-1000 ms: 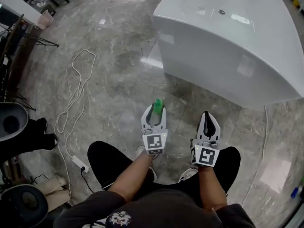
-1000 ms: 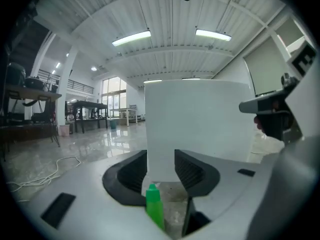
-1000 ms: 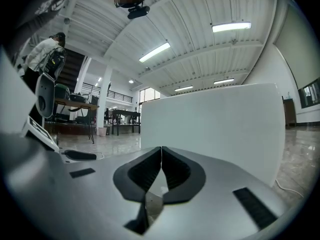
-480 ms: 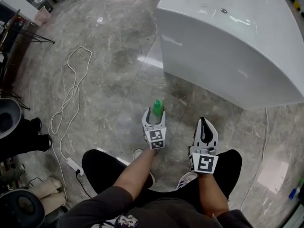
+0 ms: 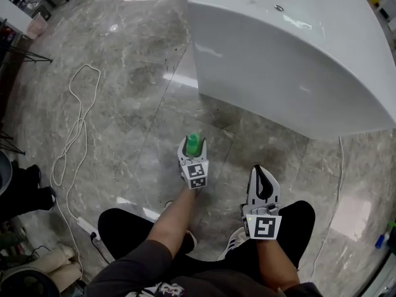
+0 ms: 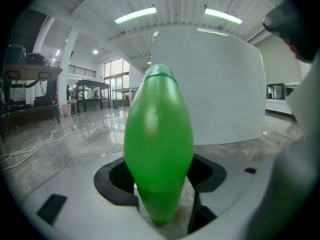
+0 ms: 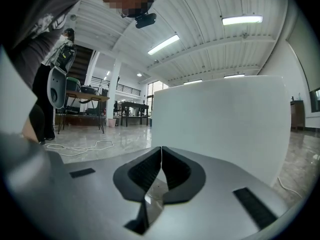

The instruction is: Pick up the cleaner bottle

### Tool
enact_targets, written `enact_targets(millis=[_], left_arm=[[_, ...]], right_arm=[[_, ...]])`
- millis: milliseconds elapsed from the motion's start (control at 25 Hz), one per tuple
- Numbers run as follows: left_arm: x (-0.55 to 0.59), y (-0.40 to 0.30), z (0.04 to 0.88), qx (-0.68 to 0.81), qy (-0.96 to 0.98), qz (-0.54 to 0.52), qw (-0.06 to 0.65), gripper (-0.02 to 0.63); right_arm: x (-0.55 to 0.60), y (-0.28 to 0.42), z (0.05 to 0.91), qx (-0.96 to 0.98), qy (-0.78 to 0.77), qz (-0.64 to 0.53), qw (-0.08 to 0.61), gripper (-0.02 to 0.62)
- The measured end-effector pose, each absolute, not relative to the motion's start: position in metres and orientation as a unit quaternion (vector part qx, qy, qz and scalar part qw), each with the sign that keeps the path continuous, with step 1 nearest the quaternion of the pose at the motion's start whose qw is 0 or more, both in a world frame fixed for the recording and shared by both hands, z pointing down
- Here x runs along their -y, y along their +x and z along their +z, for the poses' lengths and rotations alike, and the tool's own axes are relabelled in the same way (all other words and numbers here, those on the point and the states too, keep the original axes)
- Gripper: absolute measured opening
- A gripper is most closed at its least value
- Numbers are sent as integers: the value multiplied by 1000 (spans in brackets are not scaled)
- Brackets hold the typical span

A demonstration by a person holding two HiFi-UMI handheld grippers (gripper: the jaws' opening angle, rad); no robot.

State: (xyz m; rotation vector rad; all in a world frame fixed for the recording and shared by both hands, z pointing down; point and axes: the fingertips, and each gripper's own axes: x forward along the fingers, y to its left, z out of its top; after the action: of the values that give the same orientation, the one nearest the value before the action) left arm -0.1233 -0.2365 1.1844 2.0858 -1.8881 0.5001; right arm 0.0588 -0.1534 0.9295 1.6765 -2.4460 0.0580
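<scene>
My left gripper [image 5: 192, 148] is opening its jaws around the cleaner bottle [image 5: 193, 142], my right gripper [image 5: 260, 173] is closed and empty, so next I squeeze, then lift.

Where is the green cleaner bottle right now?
Head view, left of centre: the green cleaner bottle stands between the opening jaws of the left gripper, low at the floor before the white counter.

No readable text, label, brand or number shows anywhere.

Bright, even light comes from ceiling strips [image 6: 135, 15] at 12 o'clock. The polished floor [image 5: 117, 91] glares at 11 o'clock in my head view. Both gripper views darken and bend at the edges, and the near bottle [image 6: 159, 139] is slightly soft.
</scene>
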Motion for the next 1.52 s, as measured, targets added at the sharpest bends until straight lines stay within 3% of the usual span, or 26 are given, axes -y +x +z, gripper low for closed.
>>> enact_targets(millis=[280,400,920,1160,1520], left_arm=[[253,-120,1187,653,728,163,129,265],[257,-120,1189,654,728,166,123,190],[277,-109,1152,640,743,151,124,181],[291,-94,1058,621,766,128,108,181],[283,-65,825,592,799,83,65,179]], right_arm=[[150,65,937,816,568,21,101,17],[152,65,941,815,568,22,112,17],[156,69,939,813,573,27,100,17],[156,76,890,795,599,30,93,17],[155,98,723,766,636,30,86,17]])
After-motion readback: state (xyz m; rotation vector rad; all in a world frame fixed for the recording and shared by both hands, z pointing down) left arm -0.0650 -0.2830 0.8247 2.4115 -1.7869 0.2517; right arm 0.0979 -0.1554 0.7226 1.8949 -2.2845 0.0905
